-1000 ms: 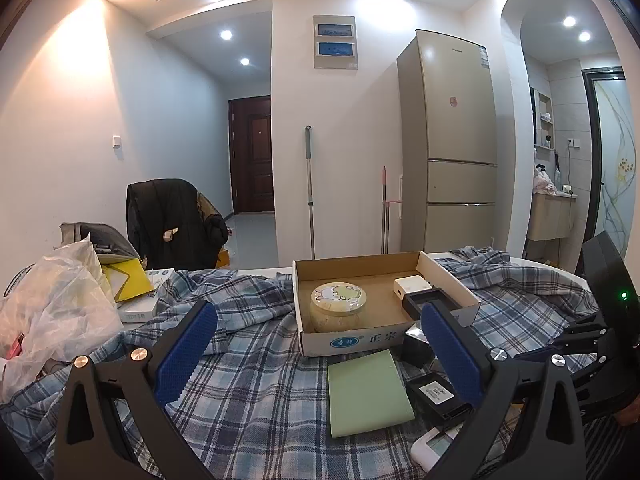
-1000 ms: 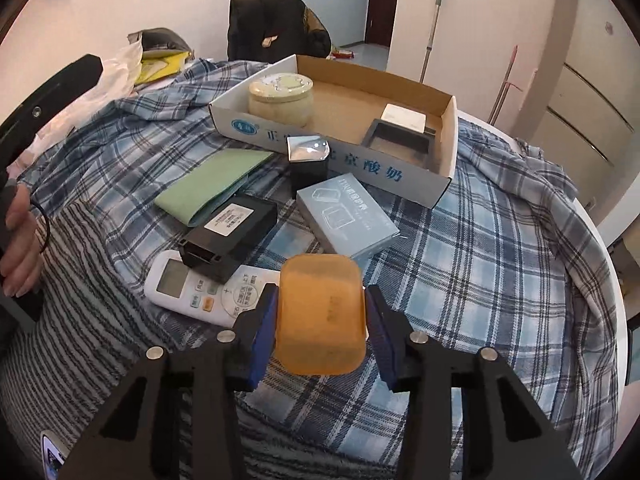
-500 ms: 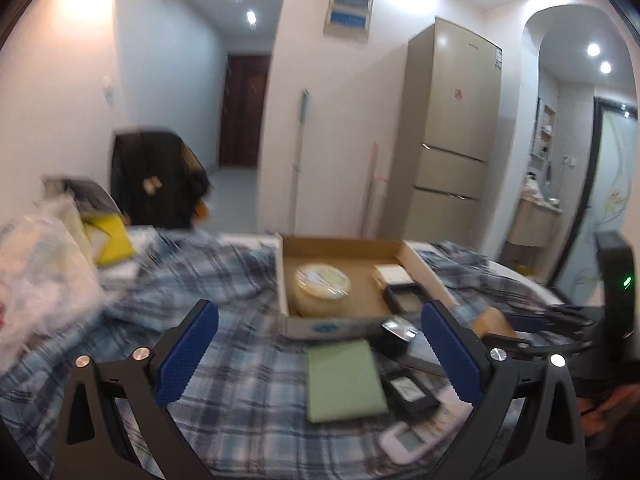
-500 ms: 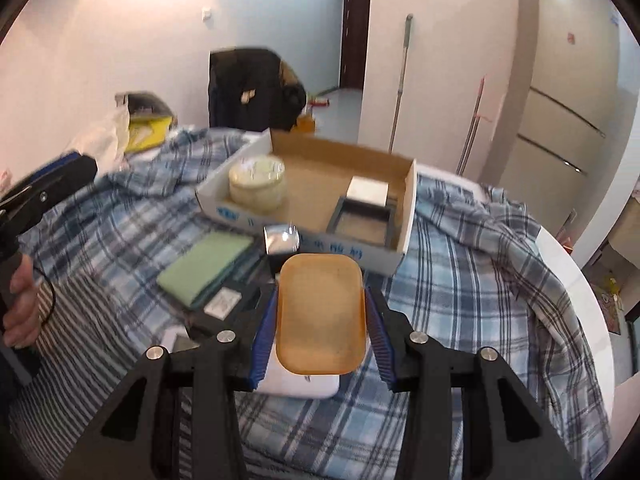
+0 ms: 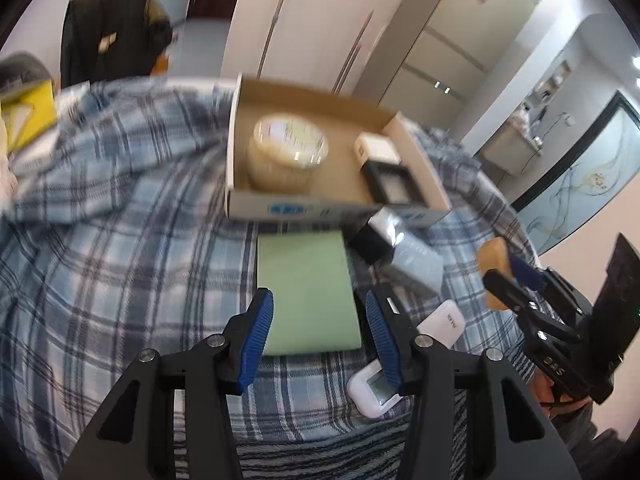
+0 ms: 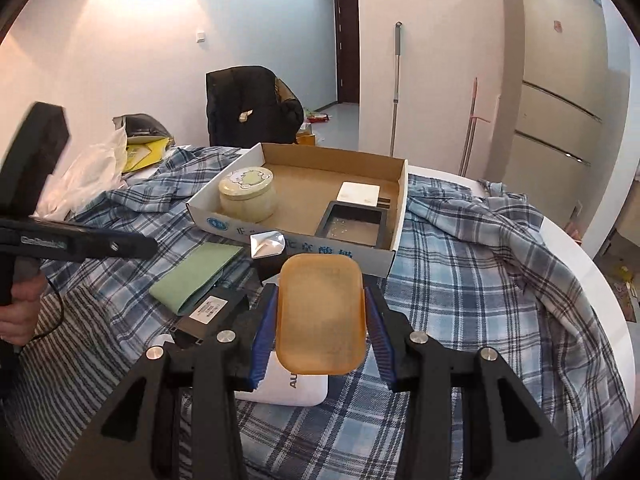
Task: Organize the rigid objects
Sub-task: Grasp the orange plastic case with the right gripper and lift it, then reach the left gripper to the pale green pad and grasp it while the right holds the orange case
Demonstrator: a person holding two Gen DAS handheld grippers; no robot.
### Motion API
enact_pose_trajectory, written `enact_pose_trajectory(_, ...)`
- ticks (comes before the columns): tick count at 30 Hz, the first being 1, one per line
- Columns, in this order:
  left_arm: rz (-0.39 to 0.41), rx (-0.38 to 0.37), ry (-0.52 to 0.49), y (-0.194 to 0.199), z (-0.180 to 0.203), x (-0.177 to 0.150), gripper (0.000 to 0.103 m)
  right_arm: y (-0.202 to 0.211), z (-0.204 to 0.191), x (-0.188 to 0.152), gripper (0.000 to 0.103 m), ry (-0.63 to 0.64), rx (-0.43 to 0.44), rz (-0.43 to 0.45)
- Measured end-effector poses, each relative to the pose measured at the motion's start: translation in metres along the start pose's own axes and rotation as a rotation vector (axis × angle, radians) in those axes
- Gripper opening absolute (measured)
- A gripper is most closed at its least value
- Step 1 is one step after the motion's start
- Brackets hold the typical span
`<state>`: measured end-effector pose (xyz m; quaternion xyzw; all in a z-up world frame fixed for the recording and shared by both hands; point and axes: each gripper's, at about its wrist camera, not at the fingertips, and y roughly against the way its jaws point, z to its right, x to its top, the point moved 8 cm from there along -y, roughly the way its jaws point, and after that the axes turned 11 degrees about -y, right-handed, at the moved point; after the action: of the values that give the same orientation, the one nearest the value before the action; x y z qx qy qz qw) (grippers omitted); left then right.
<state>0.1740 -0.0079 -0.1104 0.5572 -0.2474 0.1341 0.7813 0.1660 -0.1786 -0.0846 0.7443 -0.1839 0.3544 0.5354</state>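
Three things sit in the cardboard box already: round jar, white block, black tray. The right claw grips the orange dish aloft at the box's 6 o'clock. The left claw hovers half-open and empty over the green pad; several items wait on the counter.

Left wrist view: rides behind left gripper, tilted down over plaid cloth, close above green pad, facing cardboard box and fridge beyond. Right gripper enters at right edge.

Right wrist view: rides behind right gripper, angled more level, looking across same cloth toward box, door and fridge behind. Left gripper enters at left edge.

Shared: box, green pad, cloth, fridge.
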Motion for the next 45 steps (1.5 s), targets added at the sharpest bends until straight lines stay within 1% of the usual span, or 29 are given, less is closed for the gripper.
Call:
enact_pose_trajectory(1,-0.024,0.018,0.002,-0.004,0.000,-0.001,0.052,-0.001,-0.001,-0.001,0.042,0.004,-0.001,-0.003)
enact_pose_trajectory(3,-0.042,0.079,-0.007,-0.011,-0.002,-0.002,0.059,-0.001,-0.002,-0.002,0.042,0.013,0.003,-0.007)
enact_pose_trajectory(4,-0.042,0.079,-0.010,-0.013,-0.002,-0.003,0.070,0.000,-0.003,-0.002,0.042,0.016,0.004,-0.007)
enact_pose_trajectory(5,-0.043,0.077,-0.008,-0.015,-0.002,-0.003,0.073,0.000,-0.003,-0.002,0.042,0.017,0.004,-0.005)
enact_pose_trajectory(8,-0.052,0.069,0.002,-0.019,-0.002,-0.005,0.074,0.001,-0.002,-0.002,0.042,0.018,0.006,-0.005)
enact_pose_trajectory(13,-0.115,0.013,0.027,-0.029,0.001,-0.007,0.074,0.000,-0.001,-0.004,0.042,0.019,0.008,-0.019)
enact_pose_trajectory(17,-0.135,0.033,0.034,-0.036,-0.001,-0.009,0.074,0.000,-0.002,-0.004,0.042,0.023,0.010,-0.015)
enact_pose_trajectory(21,-0.167,0.025,0.045,-0.045,-0.003,-0.015,0.074,0.000,-0.003,-0.004,0.042,0.029,0.008,-0.015)
enact_pose_trajectory(24,-0.167,0.018,0.013,-0.047,0.002,-0.015,0.078,-0.001,-0.003,-0.005,0.042,0.028,0.009,-0.017)
enact_pose_trajectory(30,-0.182,0.045,-0.010,-0.051,0.006,-0.012,0.078,-0.002,0.000,-0.005,0.042,0.014,0.009,-0.028)
enact_pose_trajectory(33,-0.200,0.093,-0.049,-0.054,0.008,-0.012,0.077,-0.002,0.001,-0.005,0.042,0.013,0.007,-0.029)
enact_pose_trajectory(34,-0.198,0.111,-0.066,-0.054,0.009,-0.012,0.072,-0.002,0.001,-0.005,0.042,0.013,0.006,-0.028)
enact_pose_trajectory(37,-0.188,0.110,-0.086,-0.052,0.014,-0.015,0.072,-0.001,0.000,-0.005,0.042,0.016,0.006,-0.026)
enact_pose_trajectory(40,-0.153,0.147,-0.126,-0.041,0.017,-0.021,0.072,0.000,0.000,-0.005,0.042,0.020,0.004,-0.022)
enact_pose_trajectory(42,-0.117,0.191,-0.160,-0.030,0.020,-0.026,0.072,-0.001,-0.001,-0.005,0.042,0.020,0.006,-0.025)
enact_pose_trajectory(44,-0.096,0.204,-0.181,-0.022,0.024,-0.031,0.072,-0.002,0.000,-0.006,0.042,0.019,0.006,-0.030)
enact_pose_trajectory(45,-0.089,0.198,-0.192,-0.018,0.028,-0.033,0.072,-0.003,0.000,-0.006,0.042,0.016,0.005,-0.034)
